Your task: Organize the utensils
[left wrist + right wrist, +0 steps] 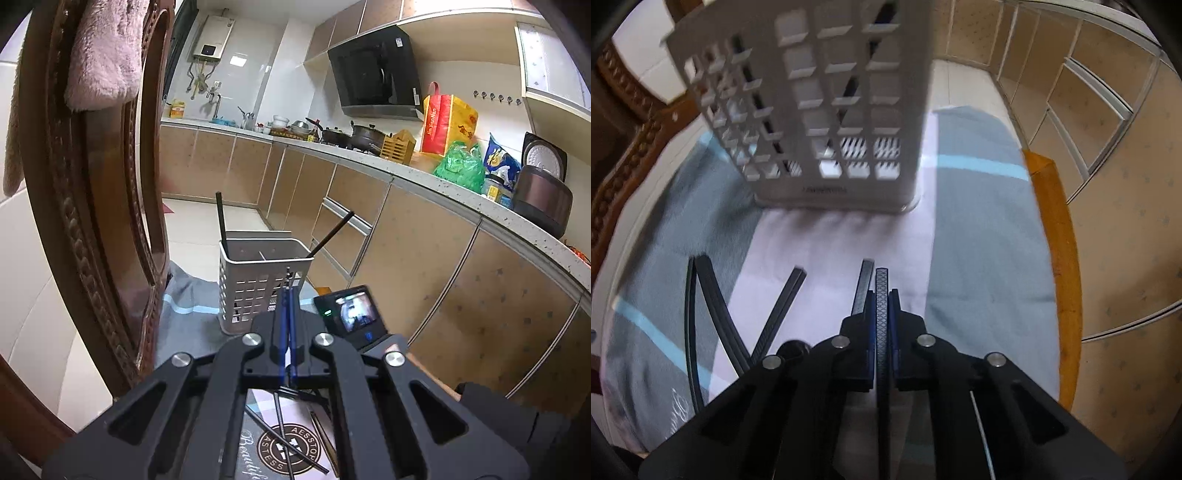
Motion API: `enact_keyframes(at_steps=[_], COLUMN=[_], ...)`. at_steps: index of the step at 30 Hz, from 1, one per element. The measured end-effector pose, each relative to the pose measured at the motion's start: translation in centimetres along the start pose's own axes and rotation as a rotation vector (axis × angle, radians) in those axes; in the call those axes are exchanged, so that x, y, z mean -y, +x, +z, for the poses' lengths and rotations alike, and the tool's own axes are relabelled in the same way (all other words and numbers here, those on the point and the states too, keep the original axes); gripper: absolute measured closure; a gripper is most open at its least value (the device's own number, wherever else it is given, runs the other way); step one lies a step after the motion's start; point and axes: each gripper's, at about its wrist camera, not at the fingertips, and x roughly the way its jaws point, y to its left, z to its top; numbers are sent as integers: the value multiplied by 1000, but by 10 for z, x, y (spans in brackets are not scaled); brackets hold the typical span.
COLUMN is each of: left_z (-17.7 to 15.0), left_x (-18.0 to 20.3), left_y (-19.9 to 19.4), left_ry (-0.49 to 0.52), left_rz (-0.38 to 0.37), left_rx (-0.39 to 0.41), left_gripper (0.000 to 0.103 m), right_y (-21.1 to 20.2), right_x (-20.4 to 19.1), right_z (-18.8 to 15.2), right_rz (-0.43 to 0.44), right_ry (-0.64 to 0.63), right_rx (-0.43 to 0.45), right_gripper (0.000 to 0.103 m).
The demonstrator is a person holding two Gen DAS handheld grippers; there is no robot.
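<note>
We have two black chopsticks standing in the white perforated plastic caddy [258, 273], our right gripper [882, 295] clenched on another textured black chopstick [881, 332], several apparently left on the cloth-covered table [979, 229], left gripper [287, 295] clenched empty.

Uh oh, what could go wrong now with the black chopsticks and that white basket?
1. The right gripper pinches one chopstick near its end. Another chopstick lies right against it and might get dragged along.
2. The basket stands tall on a soft cloth. Bumping it with the long chopstick could tip it over.
3. The left gripper is shut on a thin metal stick close to the basket, so both grippers could crowd each other there.
</note>
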Motion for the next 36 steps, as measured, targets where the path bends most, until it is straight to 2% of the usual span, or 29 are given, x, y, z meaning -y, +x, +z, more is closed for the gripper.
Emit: enact_keyframes(at_steps=[6, 10, 14, 22, 27, 36], left_z=[2, 1, 2, 7, 10, 9], left_x=[4, 9, 17, 31, 39, 46], left_y=[-4, -11, -20, -37, -38, -33], left_ry=[1, 2, 12, 18, 17, 27], left_rz=[-9, -17, -17, -30, -42, -46], left_rx=[-9, 5, 16, 51, 53, 39], left_gripper=[101, 101, 101, 101, 101, 101], right_y=[-74, -143, -195, -266, -282, -281], right_x=[18, 33, 43, 51, 47, 44], right_z=[-4, -29, -49, -75, -80, -85], right_rz=[68, 83, 101, 120, 135, 141], right_ry=[26, 30, 54, 76, 70, 45], right_rx=[184, 361, 490, 691, 725, 681], right_gripper=[96, 96, 96, 96, 96, 96])
